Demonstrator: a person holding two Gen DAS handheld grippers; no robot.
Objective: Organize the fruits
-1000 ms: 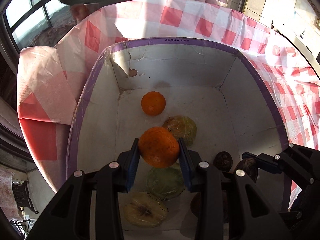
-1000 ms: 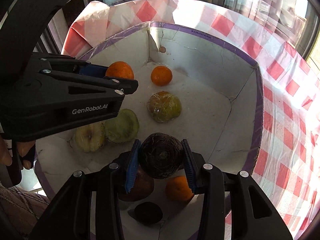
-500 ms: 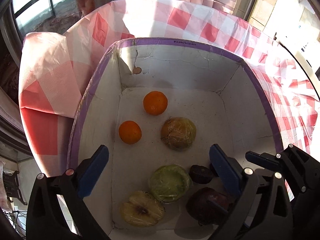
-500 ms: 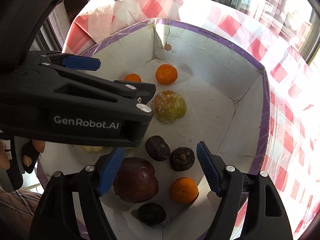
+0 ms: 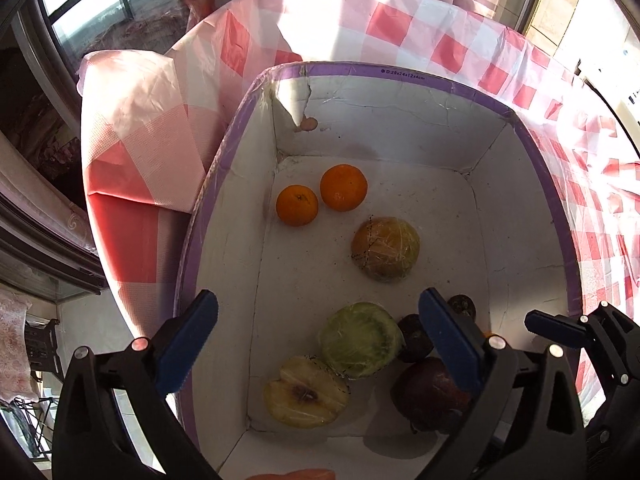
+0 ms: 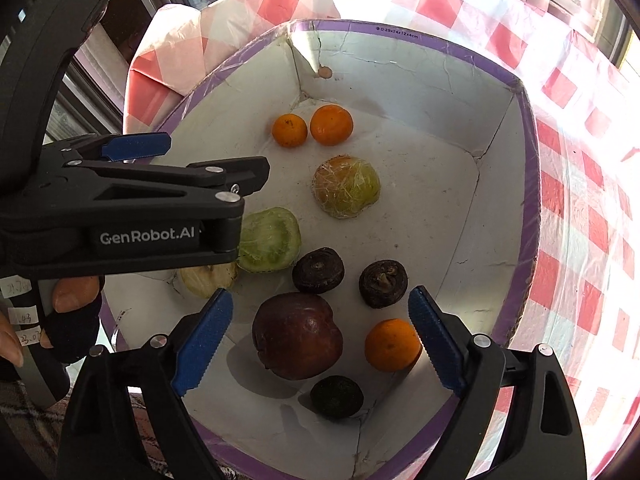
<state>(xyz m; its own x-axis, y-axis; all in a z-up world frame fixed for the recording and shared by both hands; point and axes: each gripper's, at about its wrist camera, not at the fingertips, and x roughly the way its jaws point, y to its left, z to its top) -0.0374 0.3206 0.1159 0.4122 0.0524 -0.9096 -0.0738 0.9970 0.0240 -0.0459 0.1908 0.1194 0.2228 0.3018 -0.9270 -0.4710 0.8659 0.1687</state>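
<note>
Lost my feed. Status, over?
Left gripper open, empty. Right gripper open, empty, above the box. Fruit all inside; two oranges side by side at the far corner. Nothing blocking.

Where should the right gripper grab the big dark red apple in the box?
Across the widest middle of the big dark red apple, coming straight down. It sits alone on the box floor, both flanks clear, and the open right gripper probably already spans it.

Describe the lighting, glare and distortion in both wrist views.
Left wrist: hard sunlight washes out the checked tablecloth; fisheye bows the box rim. Right wrist: glare bleaches the cloth at top, the red apple casts a sharp shadow, and edges curve strongly.
</note>
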